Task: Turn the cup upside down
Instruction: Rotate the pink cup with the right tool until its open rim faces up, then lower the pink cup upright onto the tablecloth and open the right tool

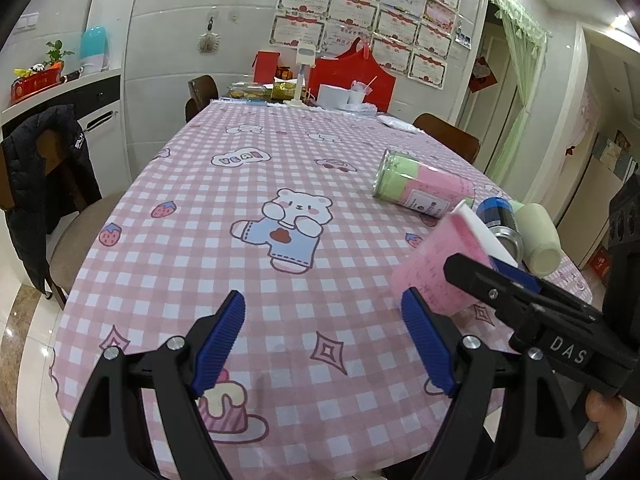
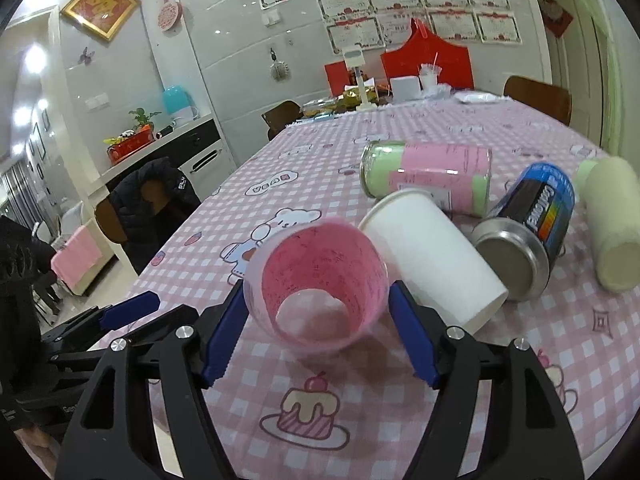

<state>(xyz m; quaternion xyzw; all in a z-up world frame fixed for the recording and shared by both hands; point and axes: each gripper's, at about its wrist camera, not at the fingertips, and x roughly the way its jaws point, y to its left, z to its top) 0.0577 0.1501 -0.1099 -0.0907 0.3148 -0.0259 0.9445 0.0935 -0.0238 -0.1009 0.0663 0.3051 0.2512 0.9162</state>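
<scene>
A pink translucent cup point(image 2: 320, 284) sits between the blue pads of my right gripper point(image 2: 316, 312), its open mouth tilted toward the camera. The pads touch its sides, so the gripper is shut on it. In the left wrist view the same pink cup point(image 1: 436, 264) is tilted above the tablecloth at right, held by the right gripper point(image 1: 500, 276). My left gripper point(image 1: 324, 340) is open and empty over the pink checked tablecloth point(image 1: 240, 184), left of the cup.
A white paper cup point(image 2: 432, 256) lies on its side right of the pink cup. Beyond it lie a pink-and-green jar point(image 2: 428, 176), a blue-black can point(image 2: 528, 224) and a pale green bottle point(image 2: 612, 220). Boxes and clutter stand at the table's far end point(image 2: 400, 80). Chairs flank the table.
</scene>
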